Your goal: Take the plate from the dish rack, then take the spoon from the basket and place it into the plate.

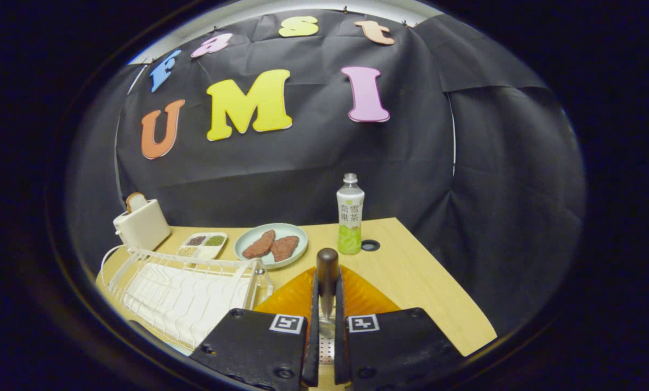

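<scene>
The tongs [327,304] stand narrow, both fingers pressed on the spoon [327,277], whose dark handle rises between them. Under the spoon lies the orange plate [365,296] on the worktop [416,271]. The white dish rack [183,290] sits beside the plate, apparently empty.

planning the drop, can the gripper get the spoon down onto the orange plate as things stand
Probably yes. The gripper has its fingers shut on the spoon, with the orange plate lying directly beneath and nothing on it. The dish rack sits off to one side, leaving the way free.
</scene>
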A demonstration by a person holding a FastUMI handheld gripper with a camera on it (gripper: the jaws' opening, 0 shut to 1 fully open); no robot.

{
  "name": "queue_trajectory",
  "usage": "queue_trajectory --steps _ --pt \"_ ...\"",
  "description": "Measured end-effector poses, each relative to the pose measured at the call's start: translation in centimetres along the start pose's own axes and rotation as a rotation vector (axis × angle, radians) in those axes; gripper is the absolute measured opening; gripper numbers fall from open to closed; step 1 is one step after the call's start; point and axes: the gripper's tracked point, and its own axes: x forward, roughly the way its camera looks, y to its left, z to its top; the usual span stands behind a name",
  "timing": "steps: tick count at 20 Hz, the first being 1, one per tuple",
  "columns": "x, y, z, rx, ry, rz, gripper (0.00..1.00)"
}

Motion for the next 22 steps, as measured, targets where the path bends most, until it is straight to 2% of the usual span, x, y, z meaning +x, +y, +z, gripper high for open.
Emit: queue_trajectory --steps 7,12,16,19,22 --pt "-8.5 2.3 3.5 -0.078 -0.125 0.006 0.16" --pt "-15.9 6.6 3.7 -0.129 -0.206 0.079 0.16" --pt "-20.3 11.4 0.4 -0.14 -0.214 0.138 0.16" --pt "-22.3 15.1 -4.5 -0.162 -0.177 0.178 0.16" --pt "-23.3 17.3 -9.4 -0.183 -0.15 0.158 0.16"
